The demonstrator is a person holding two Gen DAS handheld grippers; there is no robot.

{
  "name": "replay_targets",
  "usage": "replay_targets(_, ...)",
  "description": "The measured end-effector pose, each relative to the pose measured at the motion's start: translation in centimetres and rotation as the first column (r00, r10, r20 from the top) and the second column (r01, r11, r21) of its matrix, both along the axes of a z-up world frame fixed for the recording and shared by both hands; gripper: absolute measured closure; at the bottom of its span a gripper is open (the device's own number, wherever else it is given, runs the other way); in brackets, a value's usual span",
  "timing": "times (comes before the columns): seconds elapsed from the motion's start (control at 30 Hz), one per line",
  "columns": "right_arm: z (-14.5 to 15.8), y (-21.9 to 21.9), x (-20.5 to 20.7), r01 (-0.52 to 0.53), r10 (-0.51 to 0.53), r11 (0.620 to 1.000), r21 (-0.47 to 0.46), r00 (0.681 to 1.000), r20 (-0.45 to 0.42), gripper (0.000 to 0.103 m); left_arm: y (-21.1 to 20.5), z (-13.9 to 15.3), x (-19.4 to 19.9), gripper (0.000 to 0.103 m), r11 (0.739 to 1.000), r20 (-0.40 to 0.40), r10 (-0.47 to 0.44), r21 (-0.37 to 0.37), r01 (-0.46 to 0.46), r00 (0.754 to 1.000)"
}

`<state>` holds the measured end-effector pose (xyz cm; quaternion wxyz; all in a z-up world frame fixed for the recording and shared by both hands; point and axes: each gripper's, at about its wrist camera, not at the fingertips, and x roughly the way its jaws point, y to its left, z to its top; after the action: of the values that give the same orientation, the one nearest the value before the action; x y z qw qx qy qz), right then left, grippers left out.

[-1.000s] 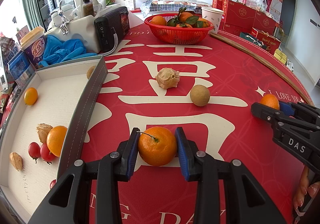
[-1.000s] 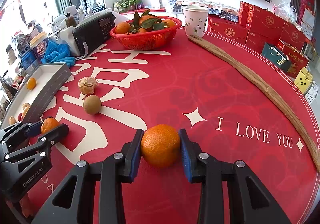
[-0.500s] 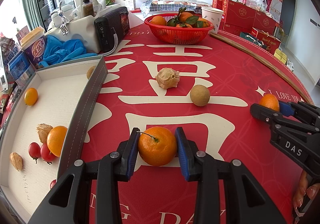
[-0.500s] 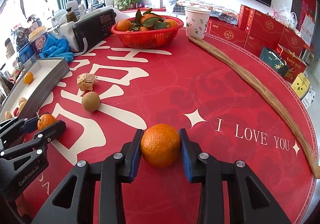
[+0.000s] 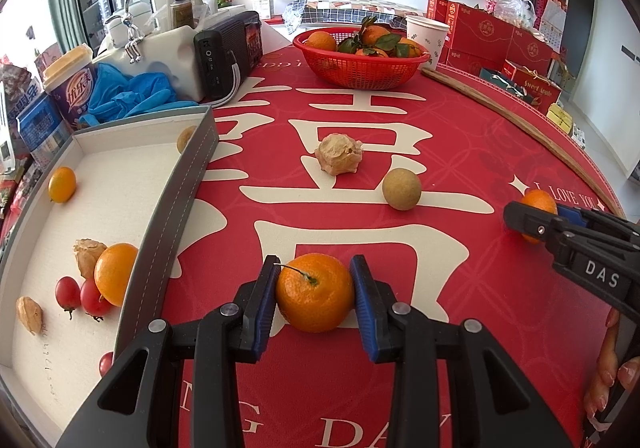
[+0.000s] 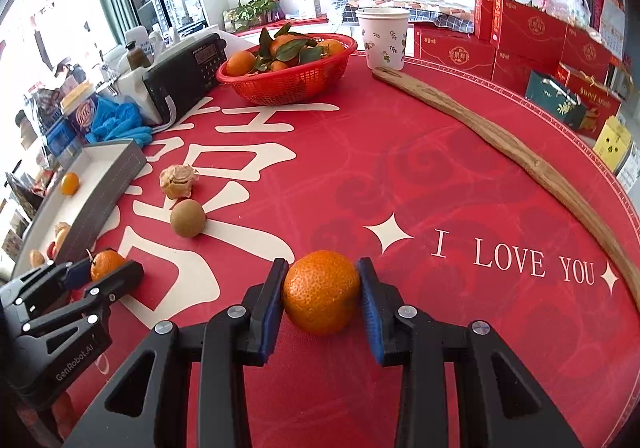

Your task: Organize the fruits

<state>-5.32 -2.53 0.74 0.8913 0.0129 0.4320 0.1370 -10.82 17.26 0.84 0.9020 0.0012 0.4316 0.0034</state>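
Each gripper, left (image 5: 315,298) and right (image 6: 322,298), seems clenched on a mandarin (image 5: 315,292) low over the tabletop (image 5: 460,136). Lift level; carry the left fruit over the tray (image 5: 172,208) wall.

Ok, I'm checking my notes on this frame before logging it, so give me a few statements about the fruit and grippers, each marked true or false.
1. Each gripper has a mandarin between its fingers: left gripper, stemmed mandarin; right gripper, second mandarin. True.
2. The red basket is empty. False: it holds leafy oranges.
3. A round brown fruit lies on the red tablecloth, outside the tray. True.
4. The tray holds no fruit. False: it holds oranges and small red fruits.
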Motion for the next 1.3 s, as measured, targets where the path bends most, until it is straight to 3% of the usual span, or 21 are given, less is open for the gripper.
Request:
replay_targets(0.77, 0.3, 0.0, -0.1, -0.004, 0.004, 0.999, 0.043, 1.000, 0.002, 0.067, 0.8, 0.6, -0.2, 0.064, 1.000, 0.019, 0.025, -0.008, -0.025, 1.000)
replay_targets(1.3, 0.6, 0.2, 0.0, -0.009, 0.008, 0.999, 0.054, 1.000, 0.012, 0.067, 1.5, 2.1, -0.6, 0.064, 0.999, 0.075, 0.046, -0.007, -0.046, 0.996)
